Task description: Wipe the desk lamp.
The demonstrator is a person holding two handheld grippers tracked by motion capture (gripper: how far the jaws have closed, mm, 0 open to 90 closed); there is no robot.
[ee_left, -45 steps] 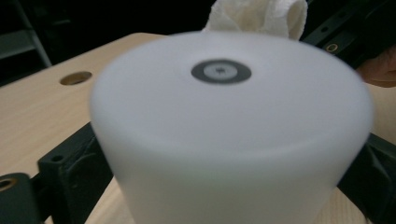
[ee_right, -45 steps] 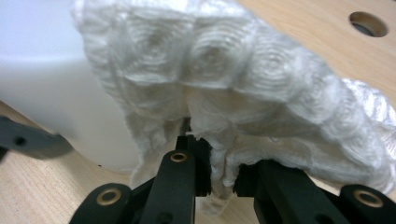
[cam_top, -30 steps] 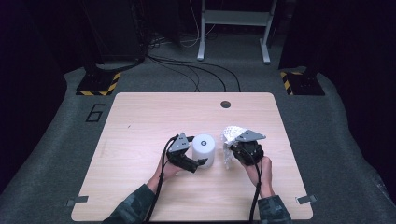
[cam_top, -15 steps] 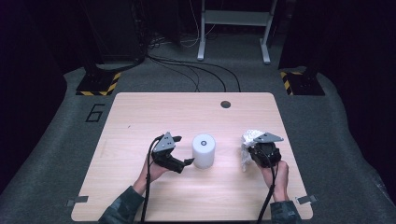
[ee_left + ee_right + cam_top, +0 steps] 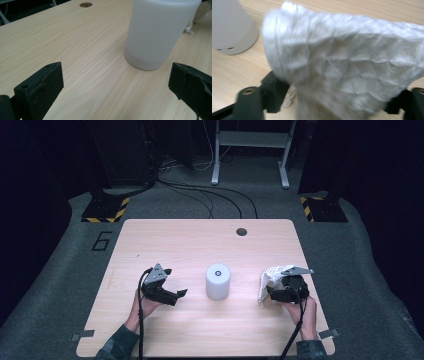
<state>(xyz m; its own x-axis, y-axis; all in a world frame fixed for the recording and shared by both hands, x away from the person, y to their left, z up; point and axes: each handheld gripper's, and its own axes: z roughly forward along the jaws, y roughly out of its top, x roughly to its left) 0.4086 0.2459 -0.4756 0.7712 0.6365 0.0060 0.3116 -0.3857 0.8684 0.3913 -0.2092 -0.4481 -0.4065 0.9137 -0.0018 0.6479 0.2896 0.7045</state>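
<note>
A white plastic cylinder [image 5: 218, 281] stands upright near the middle of the wooden table [image 5: 200, 240]. My left gripper [image 5: 177, 296] lies a little to its left, open and holding nothing, its jaws aimed at the cylinder [image 5: 160, 32]. To the cylinder's right, my right gripper [image 5: 272, 292] carries a crumpled white waffle cloth [image 5: 272, 275]. Its jaws have just been opening and now stand wide apart. The cloth [image 5: 342, 67] hangs loosely between and over them. In the right gripper view the cylinder [image 5: 229, 27] is at the upper left.
A round cable hole [image 5: 241, 231] sits near the table's far edge. Black-and-yellow floor blocks [image 5: 105, 210] and cables [image 5: 210, 195] lie on the dark floor beyond the table. Bare wood surrounds the cylinder.
Both hands have drawn away from the cylinder, the left one leftward, the right one rightward with the cloth. The cylinder now stands alone between them.
</note>
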